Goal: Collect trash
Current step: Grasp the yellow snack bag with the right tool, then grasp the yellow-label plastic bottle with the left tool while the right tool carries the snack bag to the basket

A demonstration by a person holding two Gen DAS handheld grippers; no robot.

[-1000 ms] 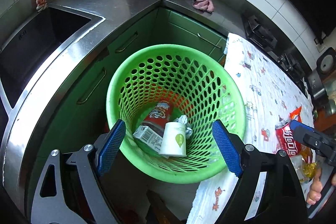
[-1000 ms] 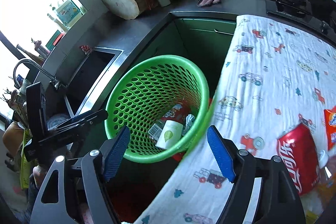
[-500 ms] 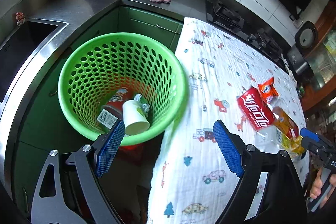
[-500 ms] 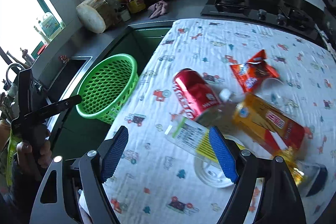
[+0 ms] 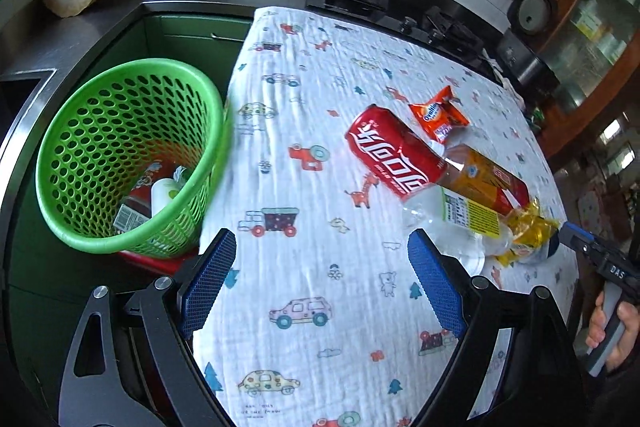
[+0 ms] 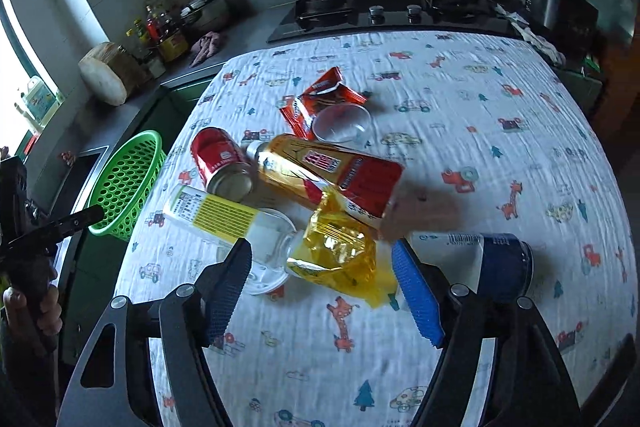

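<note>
The left gripper [image 5: 322, 283] hangs over the near left part of the table [image 5: 320, 307], jaws spread wide with only printed cloth between them; nothing is held. The right gripper [image 6: 320, 287] sits over the near middle of the table; its jaws are closing, still apart, with the yellow crinkled wrapper [image 6: 336, 251] lying between the pads but not pressed by them.

The trash lies in one cluster on the cloth, toward the right edge in the left wrist view. The red can [image 5: 394, 153] lies on its side, open end toward the near edge in the right wrist view; the orange-and-red bottle [image 6: 328, 171] lies just beside it, touching; the clear bottle with yellow label [image 6: 224, 215] lies nearer the front, its neck end under the yellow wrapper; a clear lid [image 6: 264, 279] lies flat on the cloth by the right gripper's left finger; the orange snack packet [image 5: 438, 115] lies behind the can, with a clear plastic cup [image 6: 342, 123] just beside it; a white-and-blue container [image 6: 480, 259] lies on its side behind the right gripper's right finger.

The green basket [image 5: 80, 107] stands off the table's left edge, beside the green cabinets; it holds a white paper cup [image 5: 162, 193] and a red package [image 5: 134, 201]. A person's hand [image 5: 616, 327] grips the handle of the right gripper at the right edge of the left wrist view.
</note>
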